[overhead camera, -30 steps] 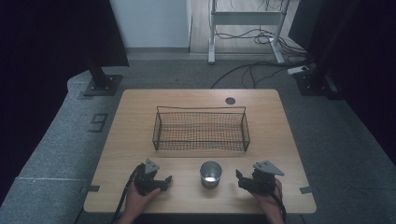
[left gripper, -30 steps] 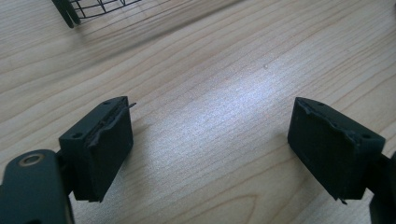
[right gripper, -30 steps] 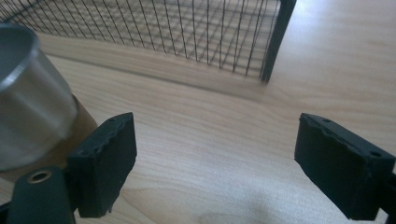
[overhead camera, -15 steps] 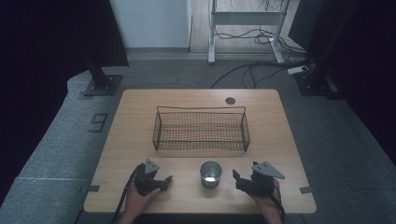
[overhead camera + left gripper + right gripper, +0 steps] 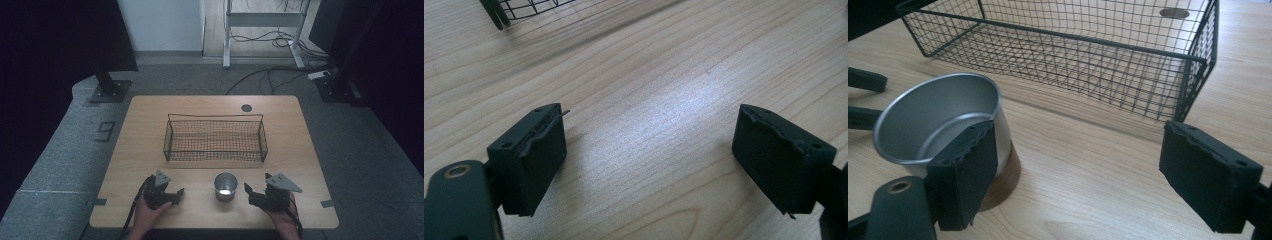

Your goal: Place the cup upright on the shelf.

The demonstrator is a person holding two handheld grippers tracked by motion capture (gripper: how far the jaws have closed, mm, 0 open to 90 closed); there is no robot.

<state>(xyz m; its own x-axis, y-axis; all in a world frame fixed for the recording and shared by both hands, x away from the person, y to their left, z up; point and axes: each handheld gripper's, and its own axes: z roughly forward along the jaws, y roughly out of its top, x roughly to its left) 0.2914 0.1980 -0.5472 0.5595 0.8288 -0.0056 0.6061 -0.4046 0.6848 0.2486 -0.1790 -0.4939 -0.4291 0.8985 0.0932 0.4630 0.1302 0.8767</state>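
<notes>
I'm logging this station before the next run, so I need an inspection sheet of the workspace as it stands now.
Surface: wooden table, bare wood; a round dark spot near the far edge.
Job's things: metal cup, upright and empty, at the near edge between the grippers; wire basket mid-table, empty.
Clutter: nothing seen.
Grippers: left gripper open, jaws over bare wood; right gripper open, beside the cup, not gripping it.
Cables: one trails from the left gripper; loose floor cables beyond the table.
Surroundings: grey carpet, a metal stand base, a white frame, dark curtains at both sides.
</notes>
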